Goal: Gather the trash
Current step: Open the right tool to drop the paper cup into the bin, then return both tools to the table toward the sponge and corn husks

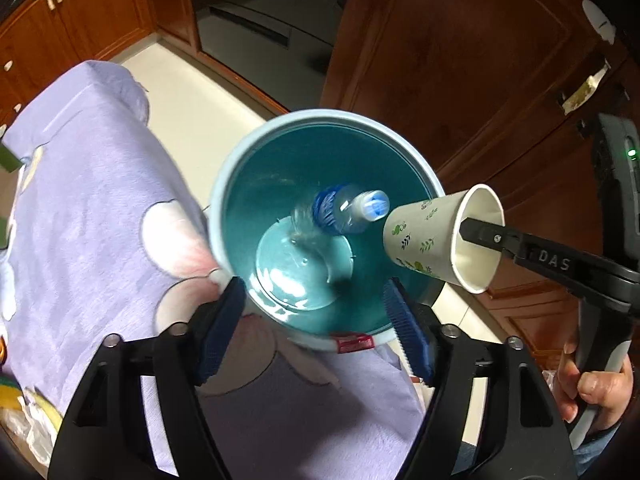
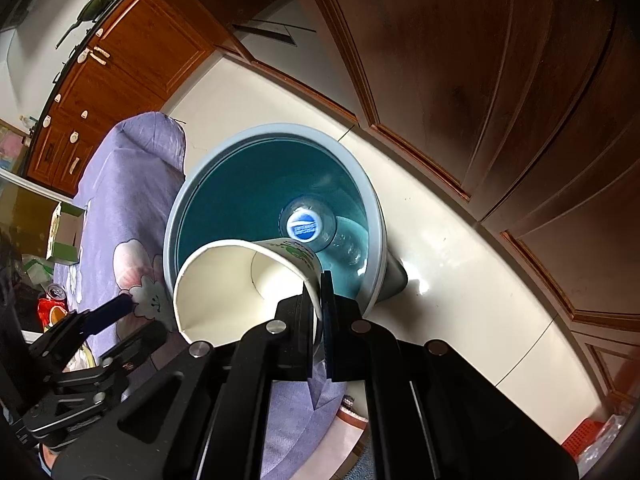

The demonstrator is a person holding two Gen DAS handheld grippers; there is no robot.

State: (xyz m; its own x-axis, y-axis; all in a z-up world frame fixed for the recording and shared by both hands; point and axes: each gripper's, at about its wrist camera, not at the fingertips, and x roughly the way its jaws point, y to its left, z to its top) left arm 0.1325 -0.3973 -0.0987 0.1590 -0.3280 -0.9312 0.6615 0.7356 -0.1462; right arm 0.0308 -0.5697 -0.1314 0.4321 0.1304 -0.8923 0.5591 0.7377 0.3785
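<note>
Two pairs of tongs hang over one teal bin (image 1: 240,184), and from the left wrist's view the left tongs (image 1: 316,336) are spread wide with nothing between the blue pads. Just ahead of them, inside the bin, a plastic water bottle (image 1: 344,212) shows blurred, cap end tipped up and away from these tongs toward the right pair, its long axis slanting down to the bin's floor. To the right, the right tongs (image 1: 476,236) pinch the wall of a paper cup (image 1: 428,240) at its rim, one finger inside. The cup lies nearly sideways over the bin's right edge, mouth facing back toward those tongs, base toward the bottle. A lilac blanket (image 1: 92,184) covers the tabletop to the left.

From the right wrist's view, the right tongs (image 2: 320,300) are nearly closed on the paper cup (image 2: 224,280), whose open mouth faces the camera, base pointing ahead into the teal bin (image 2: 372,216). The bottle's blue cap (image 2: 305,227) sits just beyond it.

I judge the cup drop is the step in hand; next, those tongs should open while over the opening.
</note>
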